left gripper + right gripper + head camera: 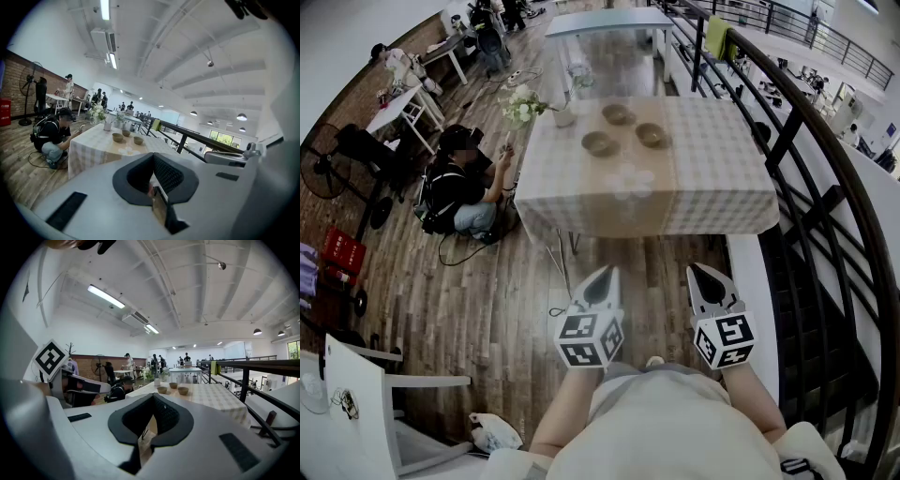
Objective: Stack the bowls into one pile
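Observation:
Three brown bowls stand apart on the checked tablecloth ahead of me: one at the back, one at the front left, one at the right. They show small and far in the left gripper view and the right gripper view. My left gripper and right gripper are held side by side over the wooden floor, well short of the table. Both are shut and hold nothing; the shut jaws fill the lower middle of the left gripper view and the right gripper view.
A vase of white flowers stands at the table's far left corner. A person crouches on the floor left of the table. A dark railing runs along the right. A white chair is at my lower left.

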### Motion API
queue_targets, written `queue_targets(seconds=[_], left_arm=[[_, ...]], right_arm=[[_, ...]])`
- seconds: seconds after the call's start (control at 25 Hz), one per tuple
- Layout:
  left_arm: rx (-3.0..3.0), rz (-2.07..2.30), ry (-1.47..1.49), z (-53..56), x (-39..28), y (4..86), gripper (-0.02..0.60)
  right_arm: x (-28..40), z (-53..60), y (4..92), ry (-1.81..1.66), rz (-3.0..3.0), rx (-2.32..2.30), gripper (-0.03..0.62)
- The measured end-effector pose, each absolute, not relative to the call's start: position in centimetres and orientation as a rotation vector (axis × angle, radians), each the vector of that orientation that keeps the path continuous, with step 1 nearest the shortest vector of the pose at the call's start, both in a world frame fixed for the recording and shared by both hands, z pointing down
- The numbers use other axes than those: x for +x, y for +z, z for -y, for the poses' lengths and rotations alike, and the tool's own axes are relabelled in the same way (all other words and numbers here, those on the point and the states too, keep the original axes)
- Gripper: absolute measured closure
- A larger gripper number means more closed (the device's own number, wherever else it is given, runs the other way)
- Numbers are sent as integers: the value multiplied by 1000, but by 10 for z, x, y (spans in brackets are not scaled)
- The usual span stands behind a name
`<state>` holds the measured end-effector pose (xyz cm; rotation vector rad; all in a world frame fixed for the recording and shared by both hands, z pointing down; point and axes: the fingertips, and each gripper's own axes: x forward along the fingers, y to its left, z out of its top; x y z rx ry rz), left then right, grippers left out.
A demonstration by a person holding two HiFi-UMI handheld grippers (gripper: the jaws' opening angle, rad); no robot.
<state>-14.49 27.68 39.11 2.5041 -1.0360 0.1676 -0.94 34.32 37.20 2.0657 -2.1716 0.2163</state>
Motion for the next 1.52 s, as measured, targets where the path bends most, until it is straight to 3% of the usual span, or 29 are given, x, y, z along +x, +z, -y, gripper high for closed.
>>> queue_targets(seconds=[1.52], left_arm=[[2493,1072,195,-314,-112,401,577]], right_arm=[[9,-358,377,228,2306,1961,594]])
